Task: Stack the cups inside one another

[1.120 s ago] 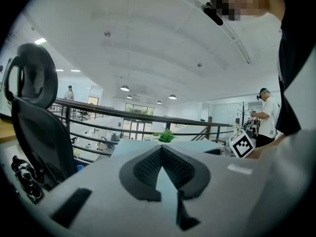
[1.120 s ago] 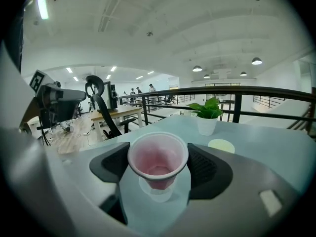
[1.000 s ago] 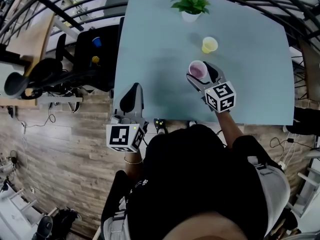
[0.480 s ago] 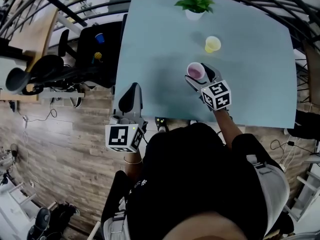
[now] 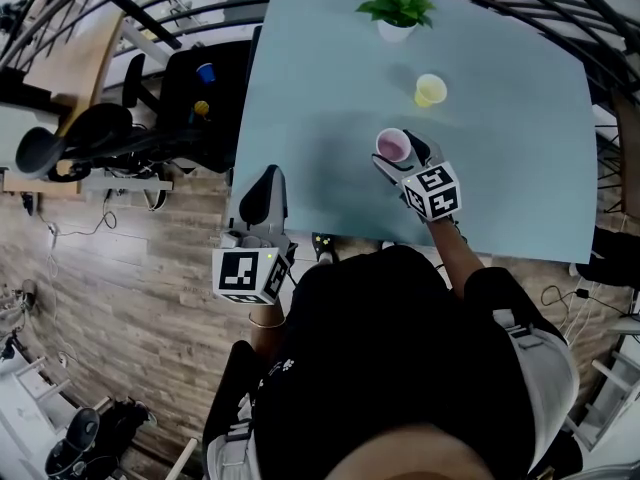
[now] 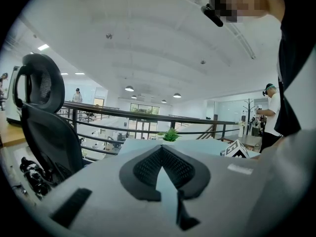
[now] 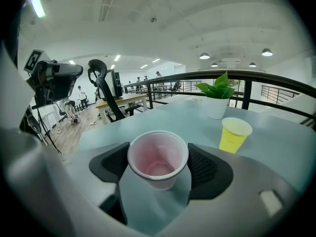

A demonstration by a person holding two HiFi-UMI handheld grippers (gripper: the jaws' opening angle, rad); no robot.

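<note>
Right gripper (image 7: 158, 168): jaws closed on the pink cup (image 7: 158, 158), one black pad against each side of the cup wall. Cup upright, mouth up, inside empty. Head view confirms the same grip: pink cup (image 5: 393, 146) at the tip of the right gripper (image 5: 405, 160). No view shows whether the cup base touches the table (image 7: 187, 113).

Ahead and right of these jaws: yellow cup (image 7: 235, 134), upright on the table, apart from the pink cup. Further ahead, past the yellow cup: plant (image 7: 217, 100) in a white pot, near the far table edge. Behind it a railing (image 7: 163, 80).

Head view adds the layout: yellow cup (image 5: 430, 90) lies between the pink cup and the plant (image 5: 398, 13).

Left gripper (image 6: 162, 152): jaws together at the tips, nothing held between them. Past the tips: table (image 6: 197, 144) and plant (image 6: 170, 135), small and far. Left of the jaws: chair (image 6: 44, 127). This view shows neither cup.

Head view places the left gripper (image 5: 262, 203) at the near left edge of the table (image 5: 510, 178), well apart from both cups, with the chair (image 5: 70, 143) off to its left on the floor.
</note>
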